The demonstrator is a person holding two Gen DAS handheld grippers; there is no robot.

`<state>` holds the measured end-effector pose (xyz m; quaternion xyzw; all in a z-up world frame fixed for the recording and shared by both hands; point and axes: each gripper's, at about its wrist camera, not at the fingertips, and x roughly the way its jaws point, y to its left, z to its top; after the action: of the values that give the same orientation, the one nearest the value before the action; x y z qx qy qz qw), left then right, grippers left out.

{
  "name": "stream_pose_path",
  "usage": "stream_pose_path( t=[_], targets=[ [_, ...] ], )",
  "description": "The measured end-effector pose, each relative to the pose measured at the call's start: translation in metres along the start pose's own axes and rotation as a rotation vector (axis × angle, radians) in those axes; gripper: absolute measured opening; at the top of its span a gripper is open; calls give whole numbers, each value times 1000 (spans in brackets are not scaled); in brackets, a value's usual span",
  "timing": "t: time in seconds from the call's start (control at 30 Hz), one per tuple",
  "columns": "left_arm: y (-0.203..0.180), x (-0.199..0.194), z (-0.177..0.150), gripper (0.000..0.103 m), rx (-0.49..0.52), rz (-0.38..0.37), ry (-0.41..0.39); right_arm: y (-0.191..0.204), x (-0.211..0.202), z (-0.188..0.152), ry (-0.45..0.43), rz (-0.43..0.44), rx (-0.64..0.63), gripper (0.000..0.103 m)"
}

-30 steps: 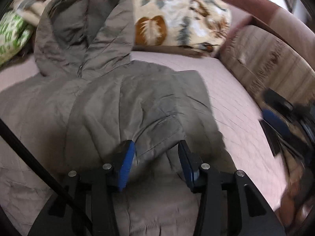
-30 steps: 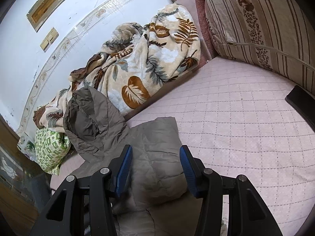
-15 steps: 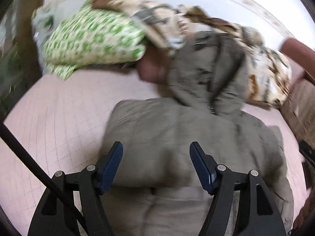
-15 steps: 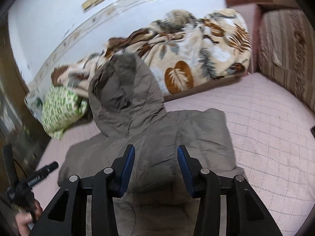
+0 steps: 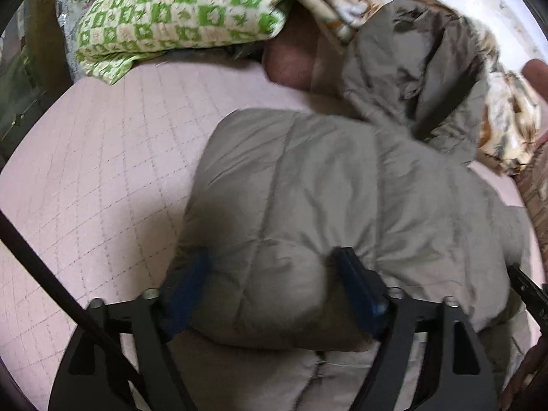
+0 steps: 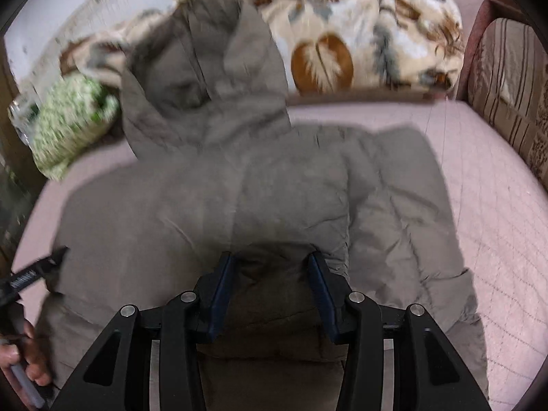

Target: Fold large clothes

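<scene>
A grey-brown hooded padded jacket point(image 6: 274, 185) lies spread on the pink quilted mattress point(image 5: 102, 171), hood point(image 6: 205, 78) toward the wall and resting against a leaf-print blanket point(image 6: 370, 41). A green-and-white patterned pillow point(image 5: 178, 17) sits at the head of the mattress, to the left of the hood. Left gripper point(image 5: 274, 267): jaws wide, one blue pad point(image 5: 356, 284) each side of a puffed bulge at the folded edge of the jacket; the fabric fills the gap and appears to touch both pads, but a firm grip cannot be told. Right gripper point(image 6: 270, 274): jaws moderately apart, low over the jacket's middle, dark fabric between the pads; contact cannot be told. A striped cushion point(image 6: 510, 82) stands at the right edge of the mattress. Both views are partly motion-blurred.
</scene>
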<state>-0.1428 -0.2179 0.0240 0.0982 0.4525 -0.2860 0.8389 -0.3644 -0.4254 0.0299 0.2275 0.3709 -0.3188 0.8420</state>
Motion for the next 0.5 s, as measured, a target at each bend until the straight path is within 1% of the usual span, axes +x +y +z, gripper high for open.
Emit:
stream_pose_path(
  t=[0.1, 0.23, 0.3, 0.4, 0.5],
  targets=[
    [3, 7, -1, 85, -13, 0, 19, 1, 7, -1, 26, -21, -17, 48],
    [0, 0, -1, 85, 7, 23, -6, -1, 9, 1, 36, -17, -4, 48],
    [0, -11, 2, 78, -3, 11, -34, -1, 3, 2, 28, -19, 0, 48],
    [-9, -37, 5, 78, 15, -25, -110, 1, -16, 4, -19, 6, 7, 48],
    [-26, -57, 2, 78, 64, -71, -168, 3, -35, 5, -73, 37, 15, 48]
  ],
)
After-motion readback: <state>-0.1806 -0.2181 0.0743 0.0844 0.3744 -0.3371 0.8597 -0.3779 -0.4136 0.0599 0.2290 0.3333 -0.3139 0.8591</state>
